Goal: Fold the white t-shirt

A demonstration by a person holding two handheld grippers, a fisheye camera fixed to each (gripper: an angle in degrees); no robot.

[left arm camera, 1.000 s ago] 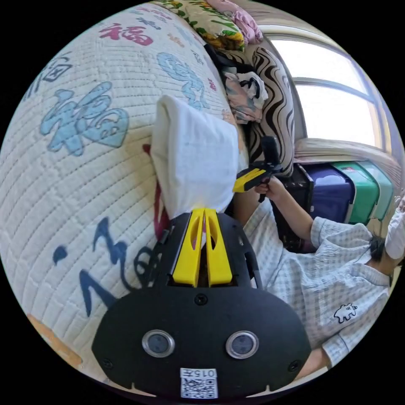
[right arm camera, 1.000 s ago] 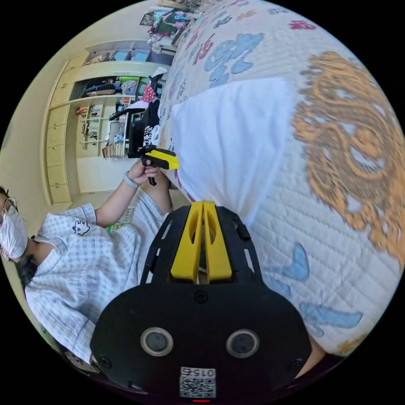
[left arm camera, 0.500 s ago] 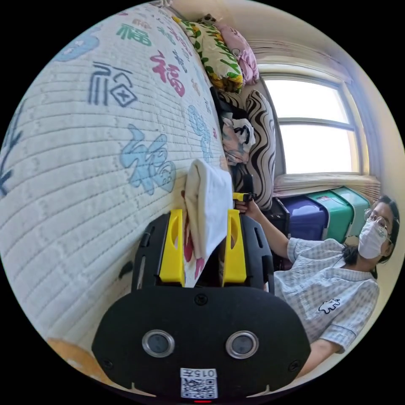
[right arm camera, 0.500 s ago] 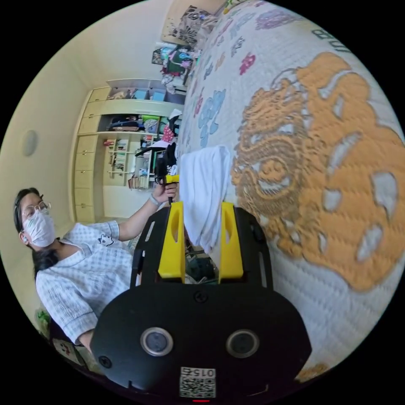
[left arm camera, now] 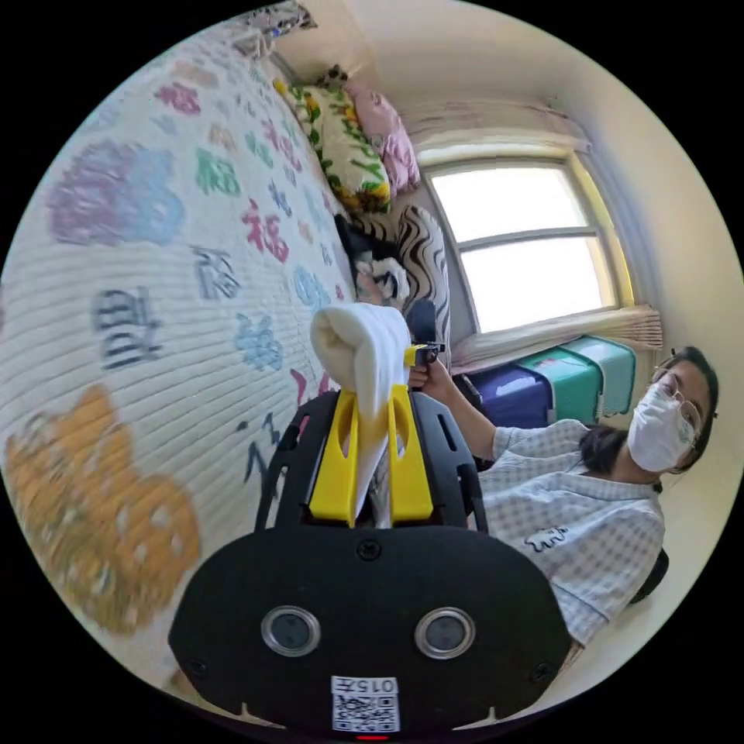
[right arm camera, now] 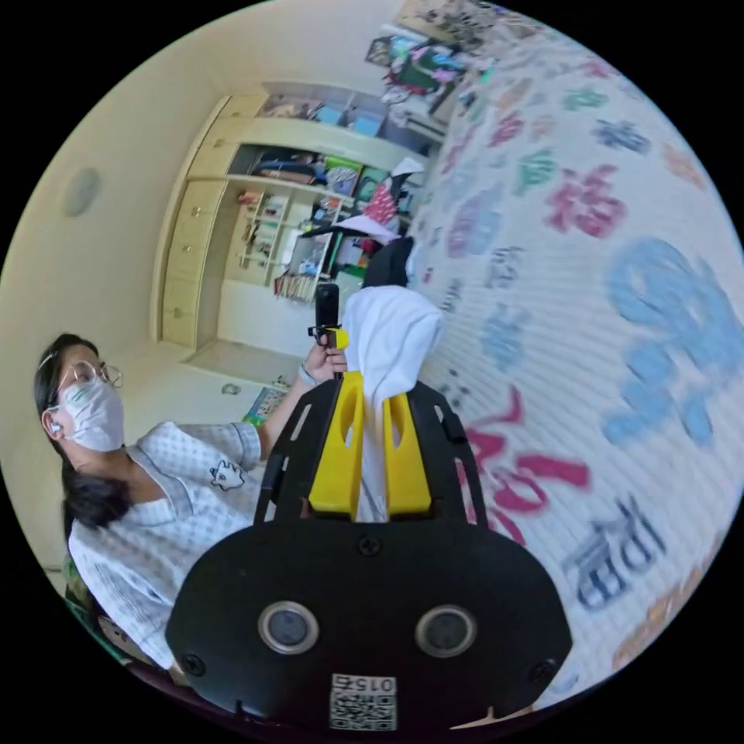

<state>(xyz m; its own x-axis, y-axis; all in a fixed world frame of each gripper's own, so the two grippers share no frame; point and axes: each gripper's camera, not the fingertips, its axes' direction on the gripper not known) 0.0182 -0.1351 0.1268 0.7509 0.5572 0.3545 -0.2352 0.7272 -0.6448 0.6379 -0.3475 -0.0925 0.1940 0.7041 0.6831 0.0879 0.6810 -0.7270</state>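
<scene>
A cream quilted bedspread [left arm camera: 155, 256] printed with coloured characters and an orange motif covers the bed. At its far end by the bright window [left arm camera: 527, 240] lie a floral yellow-green pillow [left arm camera: 345, 147] and a pink pillow [left arm camera: 387, 139], and under that window stand green and dark-blue plastic storage boxes [left arm camera: 566, 380]. Beyond the bed's other end stands a cream built-in wall cabinet with cluttered open shelves [right arm camera: 271, 225].

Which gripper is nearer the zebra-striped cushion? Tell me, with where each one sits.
Right. The right gripper clamps the white t-shirt at the end toward the striped cushion; the left gripper clamps the opposite end, farther from it.
</scene>
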